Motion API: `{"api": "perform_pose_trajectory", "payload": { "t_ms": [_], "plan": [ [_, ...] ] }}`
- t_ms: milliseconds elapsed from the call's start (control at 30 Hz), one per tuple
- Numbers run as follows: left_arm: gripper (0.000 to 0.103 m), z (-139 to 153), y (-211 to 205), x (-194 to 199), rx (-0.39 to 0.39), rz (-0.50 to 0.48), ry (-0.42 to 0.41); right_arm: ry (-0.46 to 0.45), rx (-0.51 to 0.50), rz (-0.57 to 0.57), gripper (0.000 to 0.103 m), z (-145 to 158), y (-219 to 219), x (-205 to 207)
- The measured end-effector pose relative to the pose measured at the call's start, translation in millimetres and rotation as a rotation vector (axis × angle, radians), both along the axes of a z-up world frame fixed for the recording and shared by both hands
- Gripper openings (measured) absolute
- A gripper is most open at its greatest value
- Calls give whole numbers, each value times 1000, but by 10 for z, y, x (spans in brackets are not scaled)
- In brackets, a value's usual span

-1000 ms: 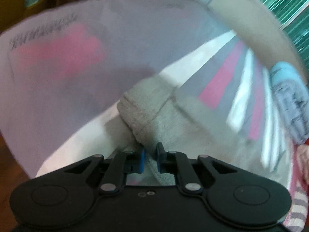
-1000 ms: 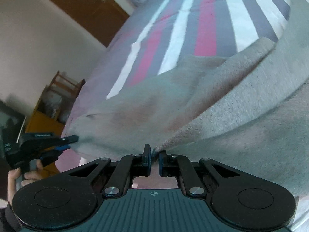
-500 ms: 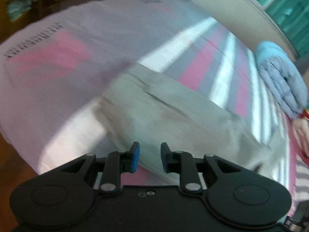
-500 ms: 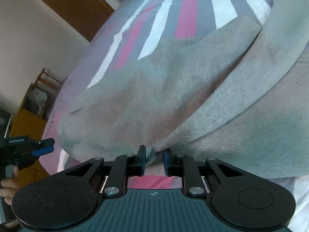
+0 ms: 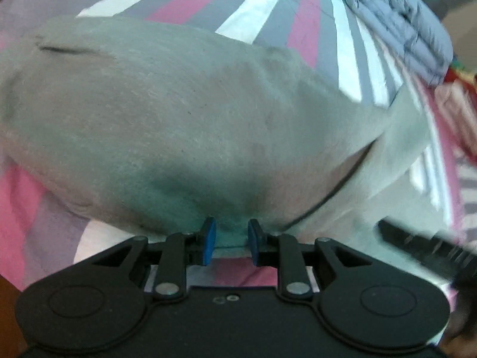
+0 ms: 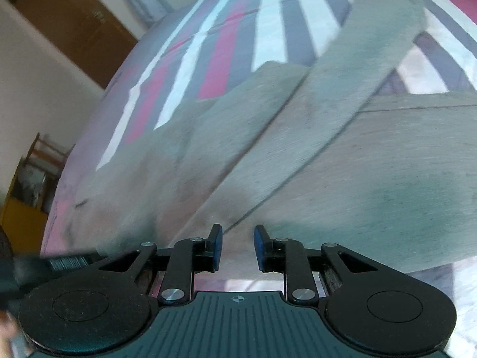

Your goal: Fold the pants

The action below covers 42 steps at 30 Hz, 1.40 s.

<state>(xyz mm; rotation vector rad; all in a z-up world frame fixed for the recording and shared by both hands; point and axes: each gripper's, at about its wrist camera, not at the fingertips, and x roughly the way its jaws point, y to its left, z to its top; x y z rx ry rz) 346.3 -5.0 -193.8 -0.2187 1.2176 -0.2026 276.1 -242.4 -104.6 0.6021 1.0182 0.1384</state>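
Striped pink, grey and white bedsheet [image 6: 268,38] carries the grey fleece pants [image 5: 179,125]. Both the left gripper [image 5: 229,240] and right gripper [image 6: 237,246] gape empty at the hem. Only the left view shows a rolled blue-grey blanket [image 5: 402,21]; only the right, a brown wooden door [image 6: 74,21].

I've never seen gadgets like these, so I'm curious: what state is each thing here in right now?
Left gripper: open, gripping nothing.
Right gripper: open, gripping nothing.
Grey pants: lying on the bed, one leg crossing over the other.
Striped bedsheet: spread out under the pants.
Blue-grey blanket: folded in a bundle.
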Motion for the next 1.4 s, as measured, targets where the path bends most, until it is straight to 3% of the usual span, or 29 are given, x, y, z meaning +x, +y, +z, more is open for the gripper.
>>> {"api": "perform_pose_trajectory", "payload": {
  "t_ms": [200,333,500,567,633,800,867,900,933,1100,1233,1333,1400],
  "plan": [
    [13,-87,-145,-66,84,-14,-19,57,38,-118,24,-140,-405,205],
    [13,-72,-185,-100,102,-27,-48,43,11,-92,24,-22,-382,414],
    [13,-56,-160,-120,96,-21,-58,62,-132,-52,26,135,-189,808],
    [13,-52,-135,-122,86,-17,-59,90,-193,-53,37,125,-118,960],
    [13,-61,-108,-130,72,-14,-57,113,-277,-53,63,110,-33,1096],
    [15,-73,-48,-102,39,-13,-47,181,-423,-42,65,-24,43,1339],
    [15,-73,-26,-94,26,-11,-45,217,-456,-26,52,-126,37,1397],
    [15,-76,-19,-86,22,-11,-44,221,-456,-16,26,-143,24,1390],
    [15,-77,-16,-82,20,-12,-43,221,-420,-18,12,-154,-18,1363],
    [15,-72,5,-77,13,-20,-41,130,-353,-35,5,75,-204,993],
    [15,-66,2,-81,19,-27,-44,39,-242,-92,5,323,-542,310],
    [15,-55,-29,-94,41,-41,-51,24,-141,-192,0,199,-818,-302],
    [15,-46,-50,-101,56,-52,-56,51,-166,-244,0,-49,-928,-604]
  ]
}}
